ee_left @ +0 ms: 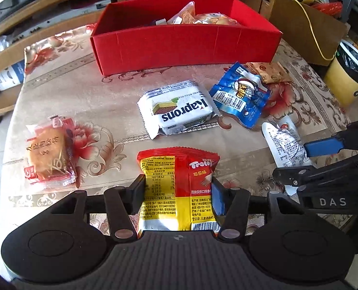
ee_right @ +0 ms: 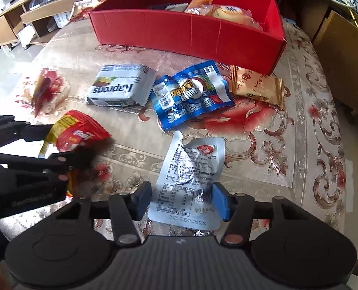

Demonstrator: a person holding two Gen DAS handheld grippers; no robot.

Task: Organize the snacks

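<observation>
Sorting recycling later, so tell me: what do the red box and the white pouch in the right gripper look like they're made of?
Red box: likely matte cardboard, given its fold creases and flat, dull walls. White pouch: probably thin glossy plastic film, judging by its crinkles and shiny highlights.

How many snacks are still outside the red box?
6: Trolli bag in left claw, white pouch in right claw, Kaprons, blue packet, gold packet, cake far left.
</observation>
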